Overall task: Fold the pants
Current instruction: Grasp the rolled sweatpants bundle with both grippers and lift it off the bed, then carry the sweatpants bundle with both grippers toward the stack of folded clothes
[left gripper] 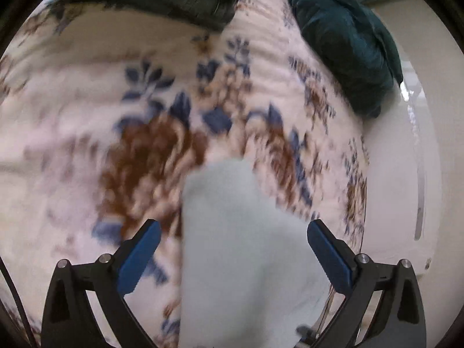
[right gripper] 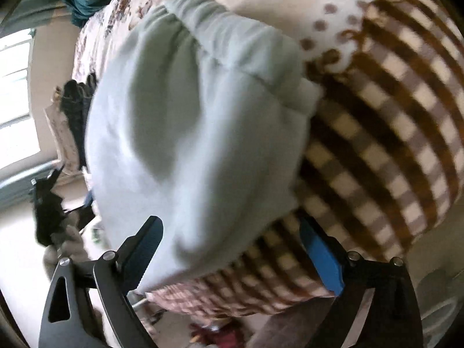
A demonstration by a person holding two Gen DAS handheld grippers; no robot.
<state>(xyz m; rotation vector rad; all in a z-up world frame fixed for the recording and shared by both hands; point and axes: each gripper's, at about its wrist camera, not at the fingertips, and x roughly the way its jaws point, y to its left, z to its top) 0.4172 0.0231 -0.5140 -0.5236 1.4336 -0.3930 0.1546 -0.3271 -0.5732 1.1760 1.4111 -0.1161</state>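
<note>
Between the spread fingers of our right gripper (right gripper: pixel 230 249) lie the pale mint-grey pants (right gripper: pixel 197 121), their gathered elastic waistband (right gripper: pixel 220 20) at the far end and the body bulging back toward us. The long axis seems to run away from this gripper, waistband pointing forward and slightly rightward. The jaws stand wide and the pads press on nothing, so we judge the cloth is resting on the bed, laid down for a fold.

Ahead of our left gripper (left gripper: pixel 233 249), also wide apart, a narrower end of the pants (left gripper: pixel 232 232) tapers forward between the fingers untouched; whether it is a leg we cannot tell.

Right of the pants, by the right gripper's view, is a brown checked blanket (right gripper: pixel 385 150); beyond the left gripper spreads a floral bedcover (left gripper: pixel 162 121), with dark teal cloth (left gripper: pixel 345 52) far right.
</note>
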